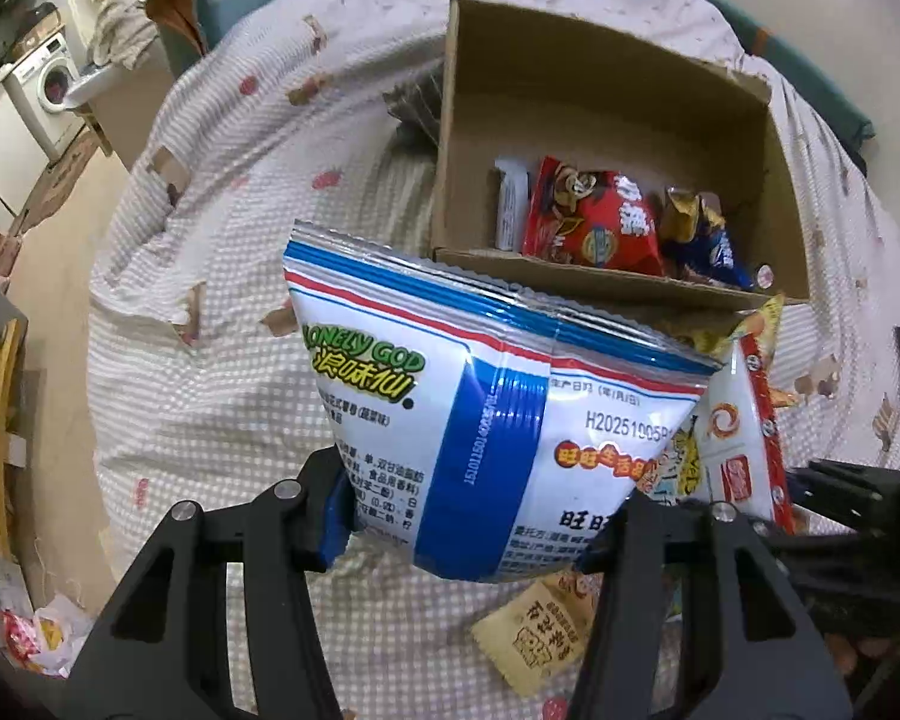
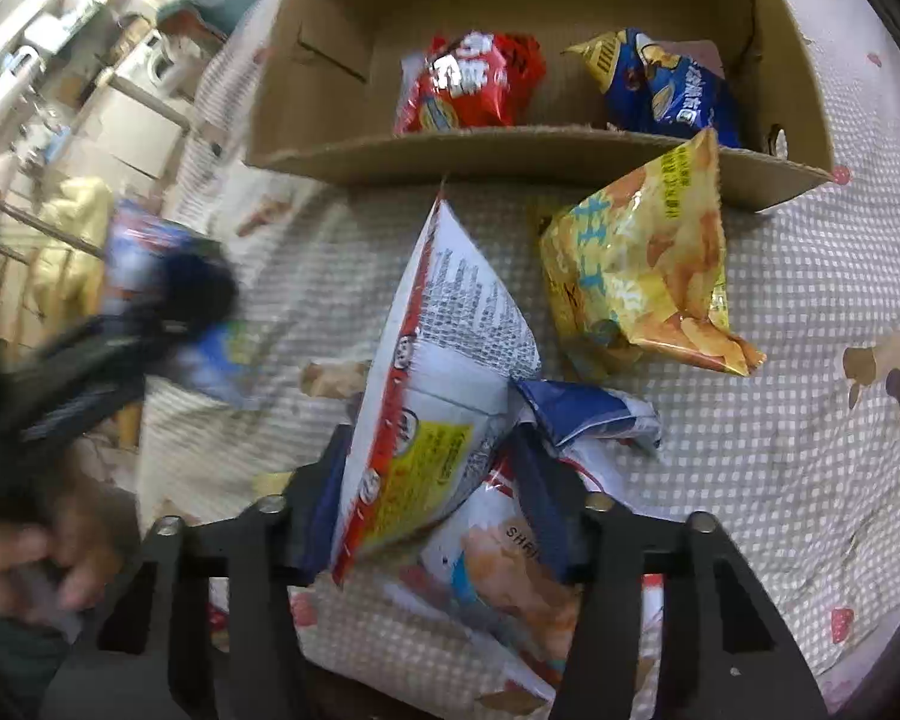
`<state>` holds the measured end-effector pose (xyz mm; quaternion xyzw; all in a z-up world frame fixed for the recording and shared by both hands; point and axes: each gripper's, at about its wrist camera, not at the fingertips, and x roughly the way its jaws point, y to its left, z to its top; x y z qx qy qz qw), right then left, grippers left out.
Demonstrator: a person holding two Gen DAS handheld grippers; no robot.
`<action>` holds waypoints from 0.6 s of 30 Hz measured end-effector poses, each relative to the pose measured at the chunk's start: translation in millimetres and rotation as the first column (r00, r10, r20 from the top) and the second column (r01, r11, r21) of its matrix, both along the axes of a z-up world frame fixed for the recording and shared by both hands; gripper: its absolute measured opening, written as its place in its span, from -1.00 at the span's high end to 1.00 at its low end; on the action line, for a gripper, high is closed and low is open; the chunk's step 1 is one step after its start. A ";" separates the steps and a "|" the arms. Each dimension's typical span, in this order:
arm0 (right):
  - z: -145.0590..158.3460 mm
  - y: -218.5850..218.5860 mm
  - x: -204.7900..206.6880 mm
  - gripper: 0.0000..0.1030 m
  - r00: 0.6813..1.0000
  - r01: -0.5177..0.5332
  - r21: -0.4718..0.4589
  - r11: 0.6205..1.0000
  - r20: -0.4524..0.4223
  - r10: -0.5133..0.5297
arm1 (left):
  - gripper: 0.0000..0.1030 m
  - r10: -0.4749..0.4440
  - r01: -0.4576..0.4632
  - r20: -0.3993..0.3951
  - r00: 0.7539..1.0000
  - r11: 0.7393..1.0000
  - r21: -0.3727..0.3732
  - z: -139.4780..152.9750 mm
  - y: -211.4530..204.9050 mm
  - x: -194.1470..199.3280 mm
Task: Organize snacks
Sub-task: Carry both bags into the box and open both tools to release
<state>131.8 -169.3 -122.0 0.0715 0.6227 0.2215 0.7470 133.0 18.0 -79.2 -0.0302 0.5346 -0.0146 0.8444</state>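
The left hand-held gripper (image 1: 468,516) is clamped on a puffed white-and-blue foil snack bag printed "Lonely God" (image 1: 486,414), its black fingers (image 1: 306,516) pressing the bag's lower sides; the bag hangs clear of the bed below. The right hand-held gripper (image 2: 432,510) is clamped on a white foil snack bag with a red edge and a yellow label (image 2: 438,372), which stands tilted on its corner between the blue-padded fingers (image 2: 540,492).

Under that bag, on the quilt, lies a white shrimp-cracker bag with orange print (image 2: 510,576), and a crumpled blue-and-white wrapper (image 2: 588,414) sits just beside the right finger. In the left view a small tan paper sachet with dark characters (image 1: 534,630) lies on the quilt beneath the held bag.

All of it rests on a bed covered by a white-and-beige checked quilt with small red and brown motifs (image 1: 222,372). Farther on, a yellow crisp bag (image 2: 642,276) lies on the quilt, touching the near wall of an open brown cardboard box (image 2: 510,156).

Inside the box a red foil snack bag (image 1: 594,222) lies near the middle, a blue-and-gold snack bag (image 1: 702,240) beside it to the right, and a slim white packet (image 1: 510,204) to its left.

At the left edge of the right view, blurred, are a person's hand (image 2: 36,564) and the other gripper with its bag.
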 end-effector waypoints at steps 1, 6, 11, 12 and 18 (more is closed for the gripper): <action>-0.2 -0.8 -0.6 0.21 1.000 0.003 0.002 1.000 0.005 -0.003 | 0.03 0.003 -0.003 0.002 1.000 1.000 -0.007 1.8 1.6 -3.7; 8.2 -6.0 -10.5 0.58 0.999 -0.035 0.072 0.997 0.017 0.034 | 0.03 0.013 -0.013 0.013 1.000 1.000 -0.007 3.3 8.8 -6.3; 42.3 -23.5 -24.5 0.60 0.991 -0.045 0.172 0.984 0.133 0.022 | 0.03 0.050 -0.050 0.024 0.998 0.999 -0.020 4.5 18.9 -8.0; 49.3 -27.7 -27.5 0.60 0.987 -0.043 0.194 0.980 0.160 0.011 | 0.03 0.051 -0.050 0.026 0.998 0.999 -0.016 3.6 18.6 -8.0; 69.2 -50.4 -34.3 0.61 0.970 -0.013 0.257 0.966 0.238 -0.051 | 0.03 0.070 -0.070 0.038 0.997 0.998 -0.007 2.5 18.2 -8.0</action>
